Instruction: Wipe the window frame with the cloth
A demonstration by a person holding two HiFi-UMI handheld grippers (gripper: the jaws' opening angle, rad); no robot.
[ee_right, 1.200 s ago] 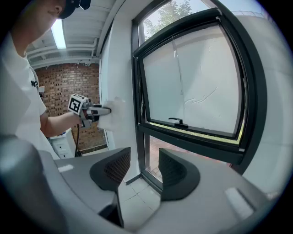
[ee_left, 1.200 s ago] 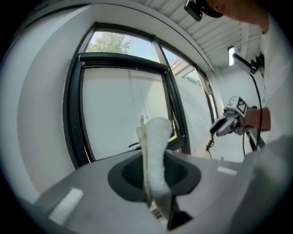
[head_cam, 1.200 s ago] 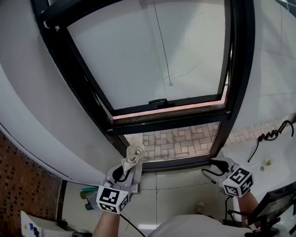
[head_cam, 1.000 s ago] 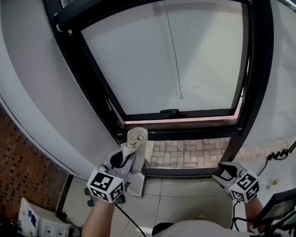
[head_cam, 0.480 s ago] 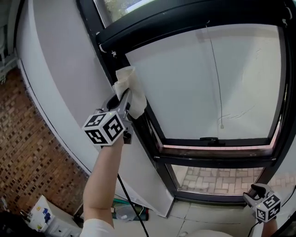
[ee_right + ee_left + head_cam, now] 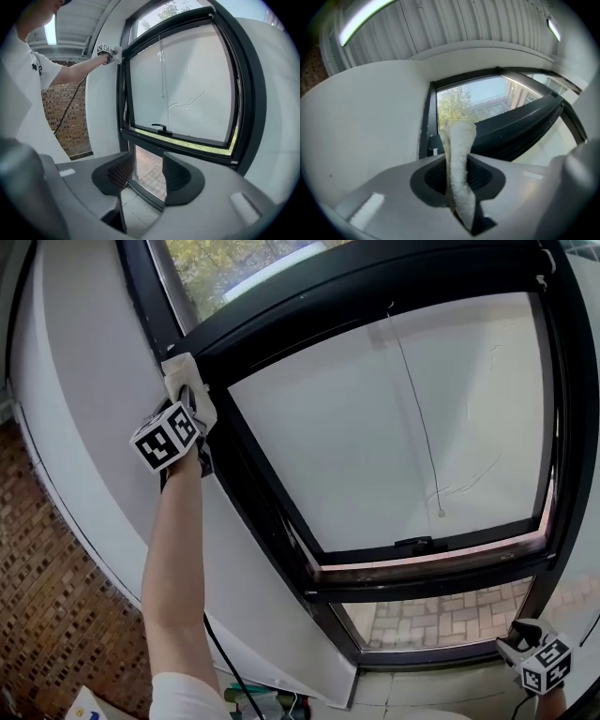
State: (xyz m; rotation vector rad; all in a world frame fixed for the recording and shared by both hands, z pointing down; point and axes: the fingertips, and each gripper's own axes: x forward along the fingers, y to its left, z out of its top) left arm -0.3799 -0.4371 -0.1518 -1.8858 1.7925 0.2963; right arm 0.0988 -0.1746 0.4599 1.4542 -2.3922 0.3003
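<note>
A black window frame [image 6: 262,493] with a tilted-out sash runs across the head view. My left gripper [image 6: 185,390] is raised high at the frame's upper left corner, shut on a pale cloth [image 6: 184,374] that touches the frame there. The left gripper view has the cloth [image 6: 459,164] pinched upright between the jaws, with the frame's corner [image 6: 433,140] just behind it. My right gripper [image 6: 521,638] hangs low at the bottom right, open and empty; in its own view the right gripper [image 6: 147,176] faces the frame's lower rail [image 6: 187,143], far from it.
A white curved wall [image 6: 84,381] borders the frame on the left, with brickwork [image 6: 47,615] below. A latch handle [image 6: 412,543] sits on the sash's bottom rail, and a thin cord [image 6: 417,427] hangs down the pane. Brick paving [image 6: 441,620] shows through the lower pane.
My left gripper has climbed with the cloth from near the sill up along the left side of the frame to its top left corner. The right gripper stayed low.
</note>
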